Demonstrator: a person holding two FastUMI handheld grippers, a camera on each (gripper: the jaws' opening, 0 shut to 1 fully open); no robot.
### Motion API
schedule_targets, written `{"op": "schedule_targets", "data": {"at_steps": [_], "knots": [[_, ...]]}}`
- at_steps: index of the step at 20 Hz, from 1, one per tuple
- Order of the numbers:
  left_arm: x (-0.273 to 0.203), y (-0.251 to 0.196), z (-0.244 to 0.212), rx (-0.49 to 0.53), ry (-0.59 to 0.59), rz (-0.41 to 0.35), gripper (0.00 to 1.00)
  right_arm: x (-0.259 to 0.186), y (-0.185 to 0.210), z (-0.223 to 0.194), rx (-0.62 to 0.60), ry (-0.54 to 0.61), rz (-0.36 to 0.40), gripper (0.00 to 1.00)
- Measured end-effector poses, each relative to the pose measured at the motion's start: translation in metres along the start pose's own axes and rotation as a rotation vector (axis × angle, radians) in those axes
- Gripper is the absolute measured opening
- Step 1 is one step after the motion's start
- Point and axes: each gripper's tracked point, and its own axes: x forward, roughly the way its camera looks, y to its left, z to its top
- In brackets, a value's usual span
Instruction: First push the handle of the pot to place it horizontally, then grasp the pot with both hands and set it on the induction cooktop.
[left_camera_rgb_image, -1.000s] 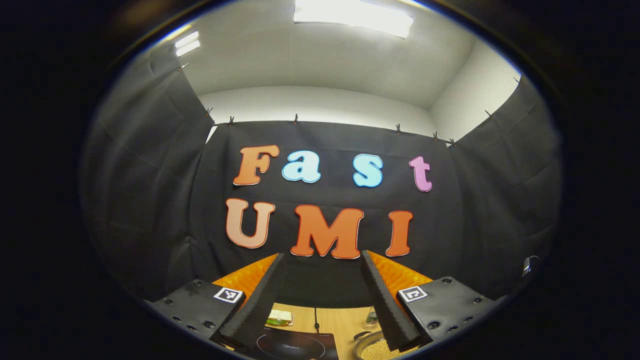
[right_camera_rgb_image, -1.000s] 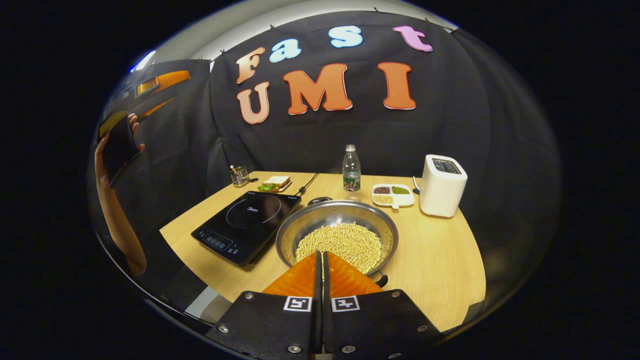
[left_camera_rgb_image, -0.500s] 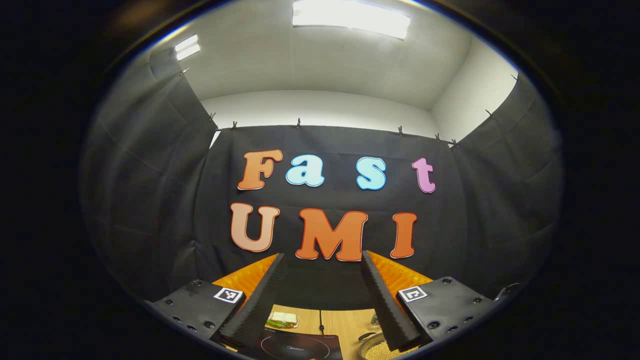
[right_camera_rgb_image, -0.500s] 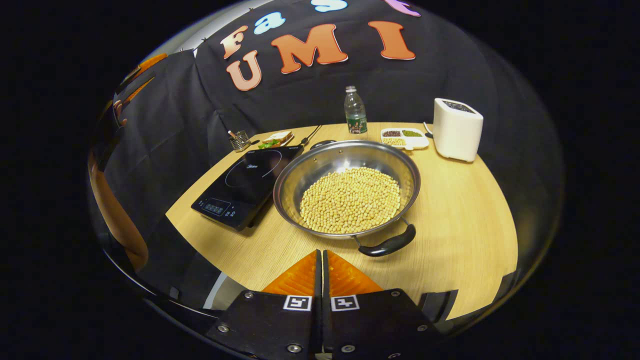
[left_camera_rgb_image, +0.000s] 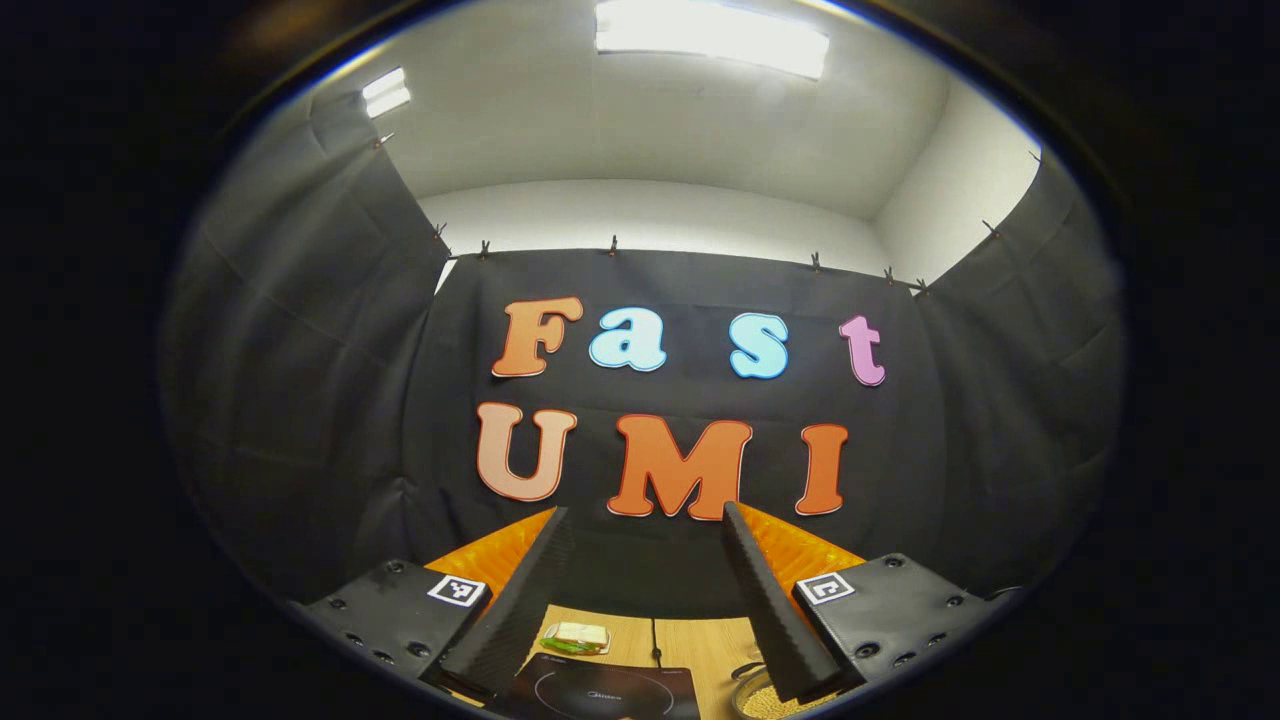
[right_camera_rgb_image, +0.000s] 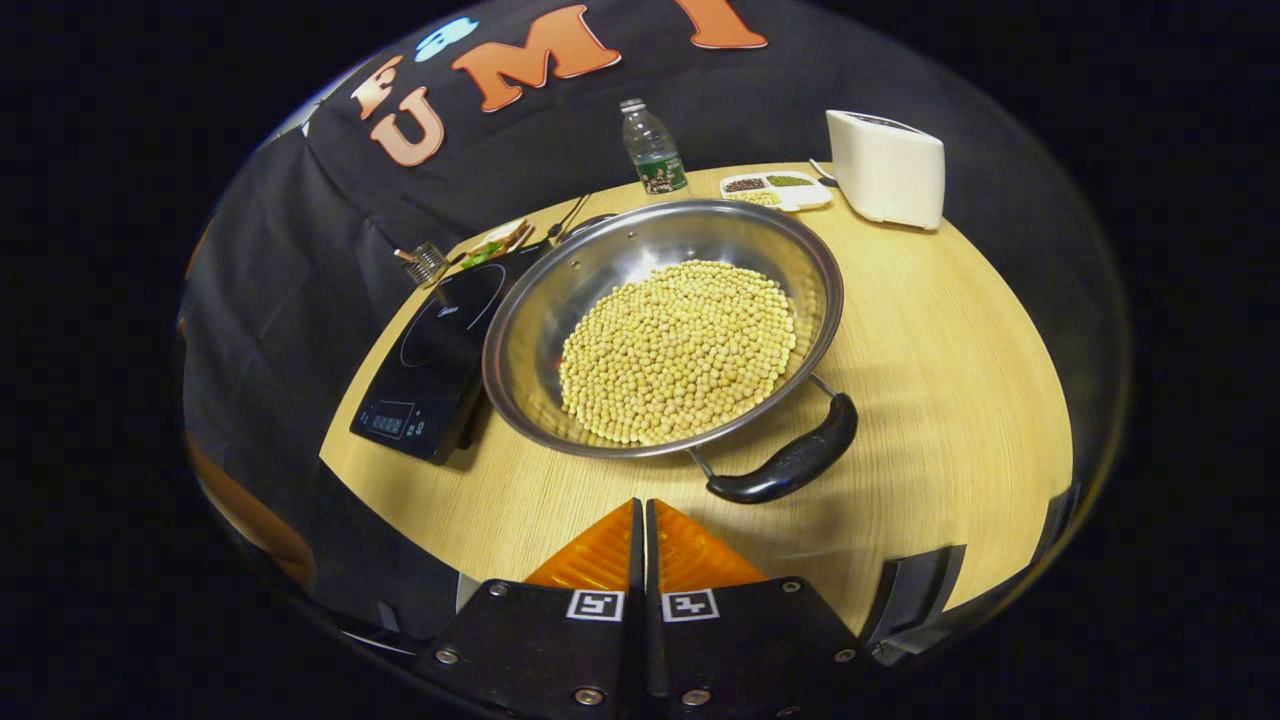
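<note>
With right fingers (right_camera_rgb_image: 645, 515) pressed together, left fingers (left_camera_rgb_image: 640, 530) spread, nudge the handle (right_camera_rgb_image: 790, 466) just ahead sideways, turning the pot (right_camera_rgb_image: 660, 325) gently.

pot (left_camera_rgb_image: 765, 700) and induction cooktop (left_camera_rgb_image: 600, 692) cut off at left gripper view's bottom edge

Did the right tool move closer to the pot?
Yes. The right tool came down toward the pot, which now looms larger, its handle near.
</note>
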Motion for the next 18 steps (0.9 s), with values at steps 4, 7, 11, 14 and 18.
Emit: {"op": "schedule_targets", "data": {"at_steps": [4, 7, 11, 14, 18], "knots": [[0.004, 0.011, -0.007, 0.001, 0.008, 0.020, 0.97, 0.008, 0.003, 0.005, 0.052, 0.032, -0.010, 0.00], [0.008, 0.012, -0.016, -0.007, 0.029, 0.017, 0.97, 0.013, 0.005, 0.019, 0.036, 0.022, -0.018, 0.00], [0.012, 0.020, -0.023, -0.010, 0.040, 0.029, 0.97, 0.016, 0.003, 0.022, 0.059, 0.053, -0.003, 0.00], [0.013, 0.022, -0.024, -0.010, 0.040, 0.031, 0.97, 0.016, -0.014, 0.028, 0.065, 0.050, -0.045, 0.00], [0.014, 0.026, -0.038, -0.022, 0.066, 0.020, 0.97, 0.010, -0.032, 0.037, 0.114, 0.029, -0.073, 0.00]]}}
